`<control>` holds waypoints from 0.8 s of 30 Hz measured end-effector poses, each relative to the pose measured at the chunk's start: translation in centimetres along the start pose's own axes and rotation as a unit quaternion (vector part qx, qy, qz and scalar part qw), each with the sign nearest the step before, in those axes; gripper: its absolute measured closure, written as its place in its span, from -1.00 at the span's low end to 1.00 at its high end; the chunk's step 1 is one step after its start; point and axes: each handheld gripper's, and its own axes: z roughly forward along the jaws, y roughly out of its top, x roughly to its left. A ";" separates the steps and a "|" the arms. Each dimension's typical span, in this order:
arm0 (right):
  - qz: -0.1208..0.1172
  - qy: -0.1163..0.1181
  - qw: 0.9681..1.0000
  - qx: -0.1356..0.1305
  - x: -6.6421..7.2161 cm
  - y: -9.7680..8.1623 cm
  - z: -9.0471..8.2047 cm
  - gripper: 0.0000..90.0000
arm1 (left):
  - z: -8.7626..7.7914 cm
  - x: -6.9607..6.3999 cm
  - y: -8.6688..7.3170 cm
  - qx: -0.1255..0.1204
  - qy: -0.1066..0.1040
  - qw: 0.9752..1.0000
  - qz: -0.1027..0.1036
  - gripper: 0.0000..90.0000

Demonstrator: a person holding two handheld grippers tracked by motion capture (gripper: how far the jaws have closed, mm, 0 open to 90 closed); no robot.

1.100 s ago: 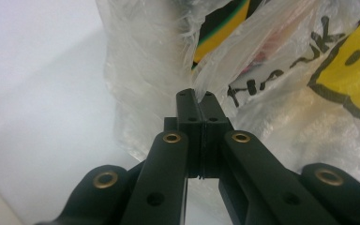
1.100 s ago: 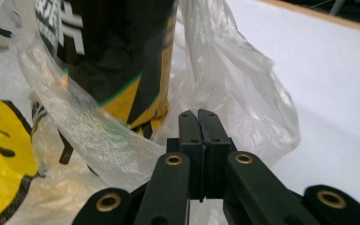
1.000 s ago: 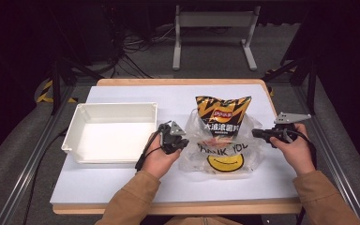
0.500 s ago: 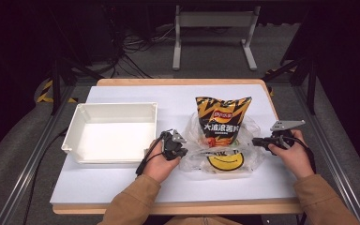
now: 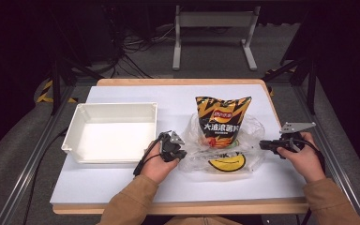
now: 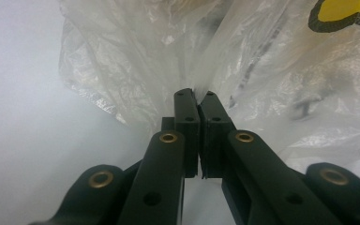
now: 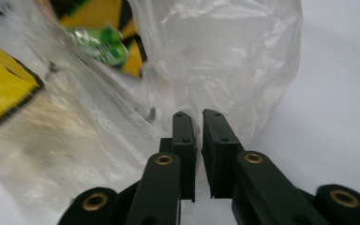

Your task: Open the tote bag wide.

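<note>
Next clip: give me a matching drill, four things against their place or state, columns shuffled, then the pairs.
Things:
1. tray
2. chip bag
3. left gripper
4. right gripper

States:
A. jaws slightly apart at the plastic bag's right edge
B. white, left on the table
C. pinching the plastic bag's left edge
D. orange and black, partly inside the plastic bag

Pairs: 1-B, 2-D, 3-C, 4-A

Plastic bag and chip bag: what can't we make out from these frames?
- Chip bag: lower part veiled by the plastic bag in the high view; cut off by the top edge in the right gripper view.
- Bag print: blurred and partly folded under in the high view.
- Left gripper: whether film sits between the near-shut jaws, hidden by the jaws.
- Right gripper: jaws just opening; film contact unclear.
</note>
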 end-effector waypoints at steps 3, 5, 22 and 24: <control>-0.005 0.010 1.000 -0.018 0.4 0.9 -1.2 0.63 | -0.2 -0.1 0.0 -0.002 -0.002 1.000 0.003 0.91; -0.012 0.011 0.999 -0.032 0.7 1.5 -2.0 0.57 | -0.4 -0.2 0.1 -0.003 -0.005 1.000 0.004 0.90; -0.014 -0.009 0.992 -0.125 0.7 5.6 -3.2 0.24 | -3.9 -1.1 1.4 -0.098 -0.004 0.995 -0.005 -0.48; -0.014 -0.011 0.992 -0.128 0.5 5.8 -3.2 0.23 | -4.6 -0.9 1.7 -0.120 -0.017 0.992 -0.016 -0.57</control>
